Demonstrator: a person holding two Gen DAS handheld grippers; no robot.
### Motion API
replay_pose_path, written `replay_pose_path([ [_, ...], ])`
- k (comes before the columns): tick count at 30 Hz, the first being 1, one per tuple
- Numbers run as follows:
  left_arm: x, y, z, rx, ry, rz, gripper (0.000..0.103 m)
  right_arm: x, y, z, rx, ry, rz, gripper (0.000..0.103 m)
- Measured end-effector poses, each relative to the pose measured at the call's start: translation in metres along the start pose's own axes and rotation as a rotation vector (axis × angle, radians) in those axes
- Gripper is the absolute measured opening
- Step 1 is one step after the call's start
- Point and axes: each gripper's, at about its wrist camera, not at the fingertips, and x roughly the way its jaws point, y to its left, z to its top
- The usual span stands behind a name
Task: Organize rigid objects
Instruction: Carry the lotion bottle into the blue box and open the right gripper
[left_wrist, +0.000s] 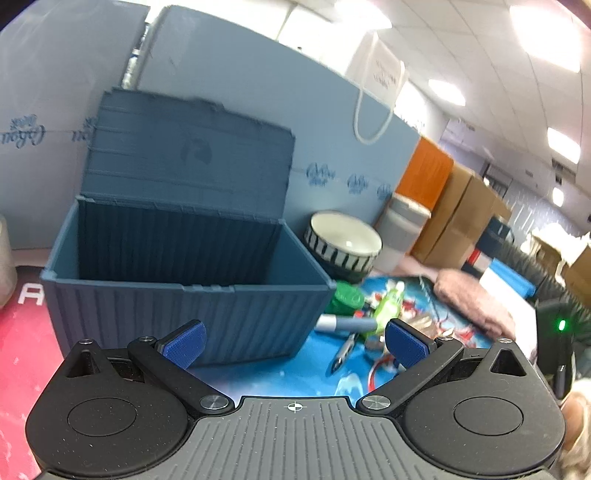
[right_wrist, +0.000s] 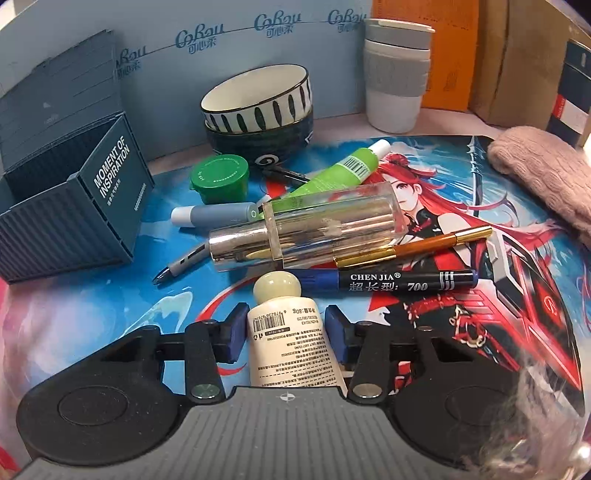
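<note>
A blue container-style storage box (left_wrist: 192, 266) stands open and empty with its lid up; it also shows at the left of the right wrist view (right_wrist: 70, 214). My left gripper (left_wrist: 293, 343) is open and empty just in front of the box. My right gripper (right_wrist: 286, 334) is shut on a white cream tube (right_wrist: 288, 343) with its cap pointing away. Ahead of it lie a blue marker (right_wrist: 388, 282), a gold pen (right_wrist: 417, 245), a clear bottle (right_wrist: 310, 229), a green tube (right_wrist: 340, 170), a grey-blue stick (right_wrist: 218, 216), a green jar (right_wrist: 219, 177) and a grey pen (right_wrist: 181, 264).
Two stacked bowls (right_wrist: 258, 110) and a white and grey cup (right_wrist: 399, 74) stand at the back against a blue board (right_wrist: 236, 44). A pink knitted cloth (right_wrist: 543, 177) lies at the right on the printed mat (right_wrist: 498, 280). Cardboard boxes (left_wrist: 461, 218) stand behind.
</note>
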Motion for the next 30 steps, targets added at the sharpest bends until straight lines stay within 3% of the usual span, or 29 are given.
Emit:
replay_pose_path([
  [6,-0.025,0.023,0.019,-0.083,-0.102,0.016,0.103,-0.019,0.003,-0.004,0.063,-0.06,0.047,0.041],
  [12,-0.045,0.053,0.035,-0.17,-0.19,0.072,0.103,-0.066,0.021,-0.001,0.089,-0.206,0.128,0.039],
  [17,-0.047,0.078,0.042,-0.239,-0.206,0.124,0.103,-0.101,0.047,0.014,0.079,-0.356,0.179,0.038],
  [23,-0.044,0.102,0.045,-0.283,-0.172,0.153,0.103,-0.124,0.082,0.05,0.053,-0.512,0.254,0.038],
  [27,-0.048,0.112,0.044,-0.295,-0.172,0.154,0.103,-0.114,0.111,0.072,0.073,-0.55,0.334,0.038],
  [30,-0.05,0.121,0.044,-0.326,-0.182,0.156,0.103,-0.088,0.134,0.083,0.116,-0.505,0.404,0.039],
])
